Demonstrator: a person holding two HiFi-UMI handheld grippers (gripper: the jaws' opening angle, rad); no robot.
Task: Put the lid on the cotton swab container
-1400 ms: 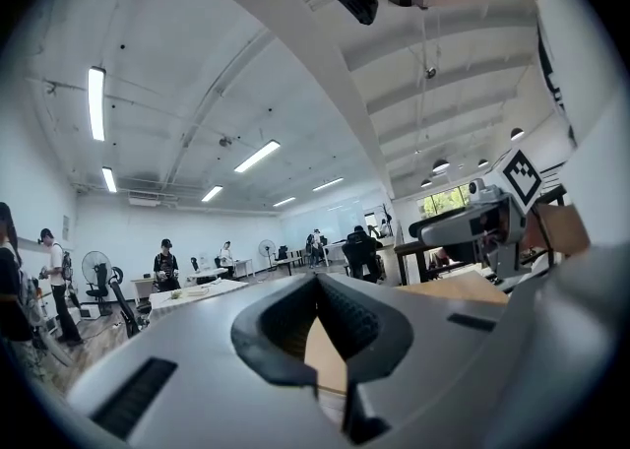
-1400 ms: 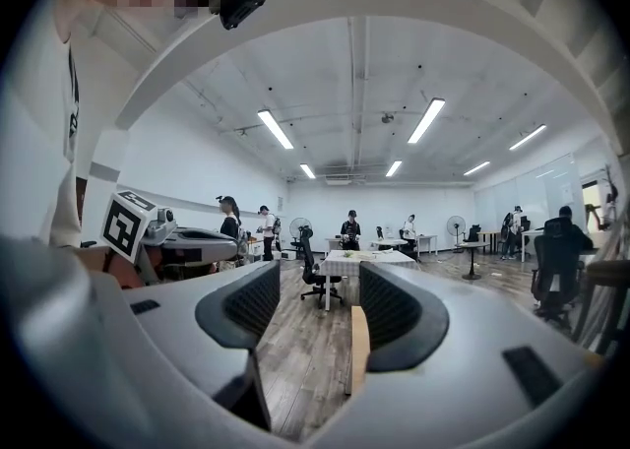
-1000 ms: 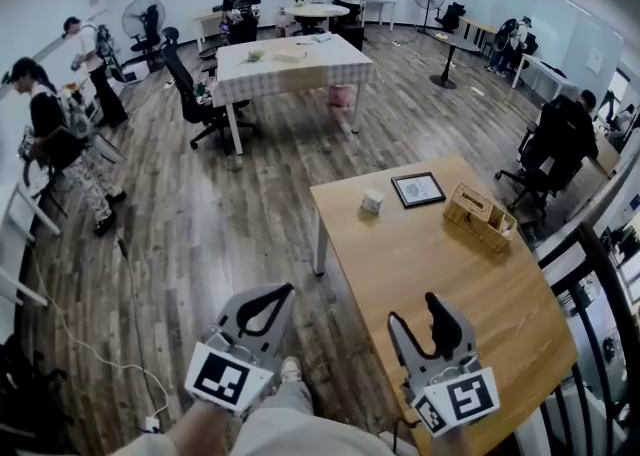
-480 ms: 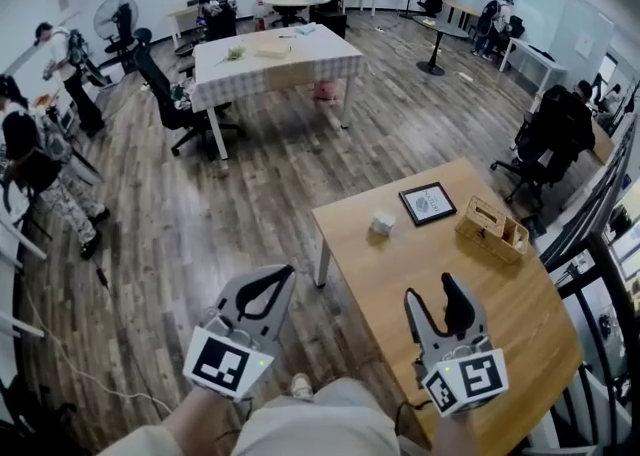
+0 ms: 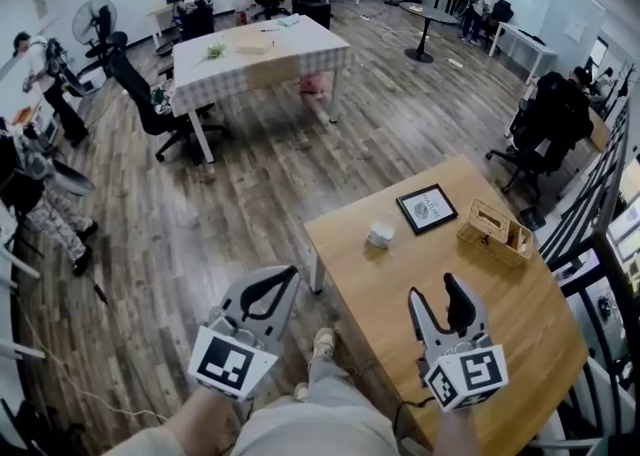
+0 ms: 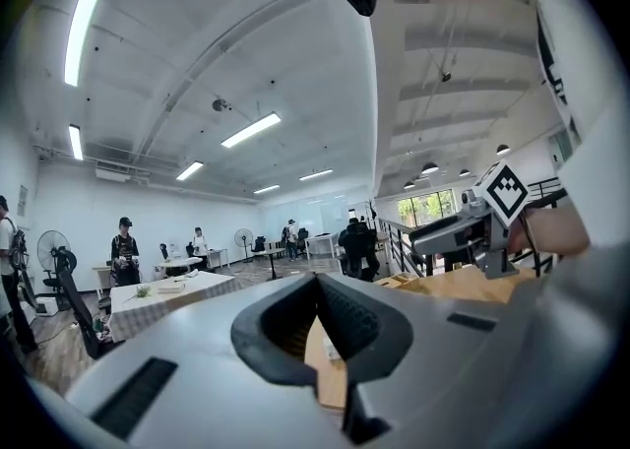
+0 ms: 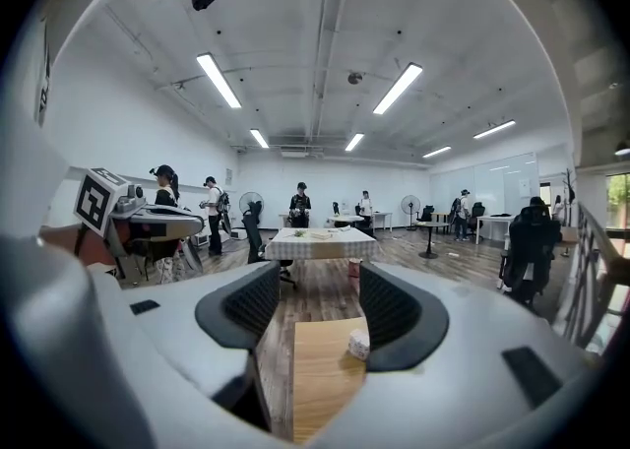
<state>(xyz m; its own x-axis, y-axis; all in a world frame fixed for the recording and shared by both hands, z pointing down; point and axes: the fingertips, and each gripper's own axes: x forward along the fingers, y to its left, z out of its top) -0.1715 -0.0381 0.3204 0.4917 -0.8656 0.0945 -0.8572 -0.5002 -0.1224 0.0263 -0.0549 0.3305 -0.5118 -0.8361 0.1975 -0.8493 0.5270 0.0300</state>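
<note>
The cotton swab container point(image 5: 380, 235) is a small white box near the far left side of the wooden table point(image 5: 420, 274). It is too small to tell a lid on or beside it. My left gripper point(image 5: 282, 279) hangs over the floor left of the table, its jaws shut with nothing in them. My right gripper point(image 5: 435, 294) is over the table's near part, open and empty, well short of the container. The right gripper view shows the container point(image 7: 359, 343) between the open fingers, far ahead. In the left gripper view my left gripper point(image 6: 317, 285) shows its tips meeting.
A framed picture point(image 5: 427, 209) and a wicker basket point(image 5: 494, 232) lie further back on the table. A black railing point(image 5: 600, 244) runs along its right side. Across the wood floor stand a checkered table point(image 5: 255, 54), office chairs and several people.
The wooden table has drifted left and nearer in the head view as the person moves up to it. Both grippers keep their poses, left shut and right open.
</note>
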